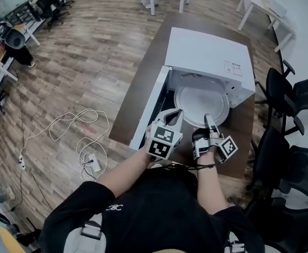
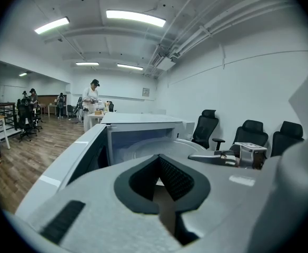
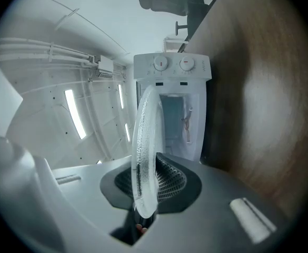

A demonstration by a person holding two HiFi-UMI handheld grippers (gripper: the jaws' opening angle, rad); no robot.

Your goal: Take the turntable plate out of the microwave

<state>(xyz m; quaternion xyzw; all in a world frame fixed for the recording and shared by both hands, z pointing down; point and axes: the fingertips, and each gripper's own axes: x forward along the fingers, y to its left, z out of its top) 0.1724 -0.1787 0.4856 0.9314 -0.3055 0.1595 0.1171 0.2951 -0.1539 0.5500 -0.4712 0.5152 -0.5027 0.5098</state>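
Nearest, the right gripper (image 1: 207,119) is clamped on the near rim of the plate (image 1: 201,101). In the right gripper view the glass (image 3: 145,141) is seen edge-on between the ribbed pads (image 3: 169,179), one jaw above and one below. By that grip the plate appears to be kept level and clear of the cavity floor.

Just beside it, the left gripper (image 1: 176,116) is held by the open door (image 1: 148,109). Its jaws are brought together at the tips and nothing is held between them. It is probably kept there to steady the plate if needed.

The plate is seen at the mouth of the microwave (image 1: 206,51), judged to be partly drawn out, its far rim under the front edge. The door is swung wide to the left, so the way out is left free. Beyond, the table (image 1: 143,78) is seen.
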